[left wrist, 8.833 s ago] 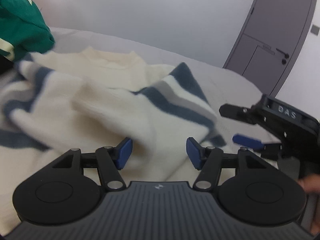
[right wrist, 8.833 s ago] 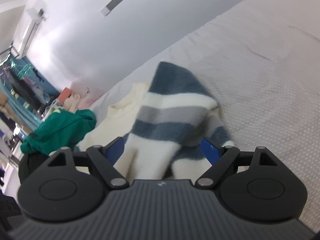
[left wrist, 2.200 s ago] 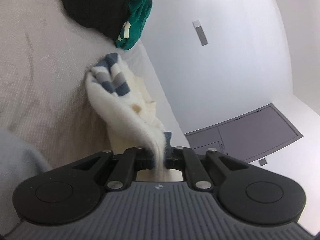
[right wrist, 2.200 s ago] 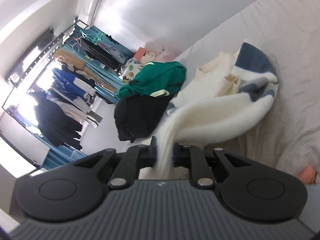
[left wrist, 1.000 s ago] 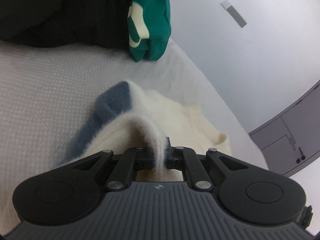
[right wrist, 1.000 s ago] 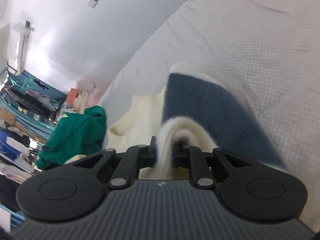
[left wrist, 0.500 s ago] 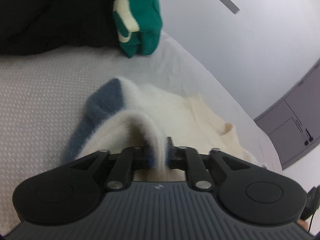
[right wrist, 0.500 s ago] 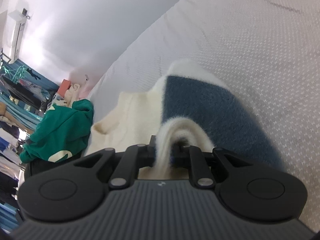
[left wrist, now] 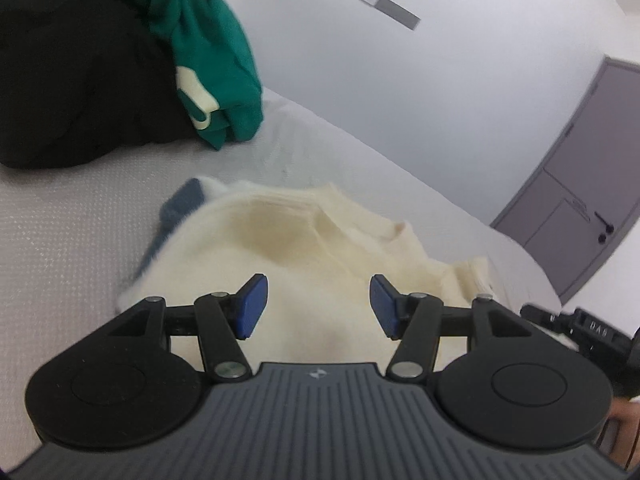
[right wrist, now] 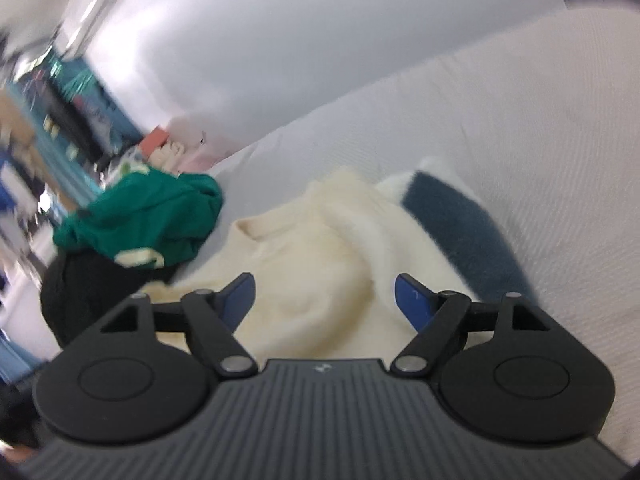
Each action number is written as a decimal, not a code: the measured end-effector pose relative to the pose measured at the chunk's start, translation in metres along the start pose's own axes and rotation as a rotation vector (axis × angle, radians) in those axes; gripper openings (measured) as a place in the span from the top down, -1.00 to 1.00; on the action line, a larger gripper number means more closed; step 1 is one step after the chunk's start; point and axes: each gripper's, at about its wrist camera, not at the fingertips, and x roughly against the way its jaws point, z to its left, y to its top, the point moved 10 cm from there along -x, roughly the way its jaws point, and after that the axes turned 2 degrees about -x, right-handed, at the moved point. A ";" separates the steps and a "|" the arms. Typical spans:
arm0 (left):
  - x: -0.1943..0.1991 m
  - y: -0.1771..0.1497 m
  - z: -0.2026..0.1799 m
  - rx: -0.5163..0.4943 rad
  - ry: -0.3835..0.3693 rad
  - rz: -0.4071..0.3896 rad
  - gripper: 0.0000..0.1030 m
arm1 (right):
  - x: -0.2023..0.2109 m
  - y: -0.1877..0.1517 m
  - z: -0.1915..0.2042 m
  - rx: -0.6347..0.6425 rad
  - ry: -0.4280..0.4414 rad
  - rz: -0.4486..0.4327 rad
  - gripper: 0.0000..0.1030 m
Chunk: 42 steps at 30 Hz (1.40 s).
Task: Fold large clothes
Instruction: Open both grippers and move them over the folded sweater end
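A fluffy cream sweater [left wrist: 304, 256] with dark blue stripes lies spread on the grey bed [left wrist: 72, 232], collar toward the far side. My left gripper [left wrist: 316, 306] is open and empty just above the sweater's near part. In the right wrist view the same sweater [right wrist: 320, 248] lies with a blue-striped sleeve [right wrist: 460, 220] on the right. My right gripper [right wrist: 325, 296] is open and empty over the sweater's body. The right gripper's black body [left wrist: 592, 328] shows at the right edge of the left wrist view.
A black garment [left wrist: 76, 80] and a green one [left wrist: 212, 56] are piled at the bed's far left, also in the right wrist view [right wrist: 148, 212]. A grey door [left wrist: 580, 208] stands at the right. A clothes rack [right wrist: 48, 92] stands beyond the bed.
Both grippers were shut on folds of the sweater half a second ago; both have opened and let it go. The sweater now lies flat on the bed.
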 end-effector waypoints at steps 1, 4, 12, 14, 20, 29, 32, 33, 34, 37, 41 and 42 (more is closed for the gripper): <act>0.005 -0.003 -0.007 -0.021 0.003 -0.004 -0.21 | 0.009 0.000 0.006 0.055 -0.014 -0.021 -0.54; 0.017 -0.011 -0.023 -0.064 0.000 -0.007 -0.21 | 0.030 -0.001 0.022 0.141 -0.017 -0.068 -0.54; 0.042 -0.043 -0.058 -0.159 -0.004 0.007 -0.21 | 0.066 -0.035 0.054 0.197 0.041 -0.073 -0.53; 0.047 -0.053 -0.065 -0.179 -0.003 0.018 -0.21 | 0.068 -0.046 0.066 0.236 0.042 -0.052 -0.53; 0.060 -0.082 -0.080 -0.213 -0.005 0.052 -0.21 | 0.084 -0.067 0.080 0.272 0.045 -0.028 -0.52; 0.051 -0.100 -0.079 -0.190 -0.001 0.109 -0.22 | 0.081 -0.083 0.076 0.222 0.026 0.016 -0.52; 0.040 -0.103 -0.069 -0.135 -0.002 0.152 -0.26 | 0.070 -0.089 0.067 0.159 0.041 0.072 -0.52; 0.037 -0.105 -0.064 -0.110 0.003 0.164 -0.28 | 0.066 -0.092 0.064 0.138 0.045 0.090 -0.52; 0.034 -0.106 -0.059 -0.083 0.007 0.177 -0.30 | 0.062 -0.093 0.061 0.113 0.049 0.106 -0.52; 0.027 -0.111 -0.046 -0.013 0.022 0.208 -0.35 | 0.053 -0.099 0.049 0.041 0.048 0.146 -0.52; 0.019 -0.115 -0.031 0.072 0.039 0.243 -0.44 | 0.044 -0.104 0.037 -0.097 0.092 0.197 -0.53; 0.017 -0.116 -0.027 0.102 0.032 0.252 -0.46 | 0.042 -0.105 0.033 -0.135 0.100 0.205 -0.53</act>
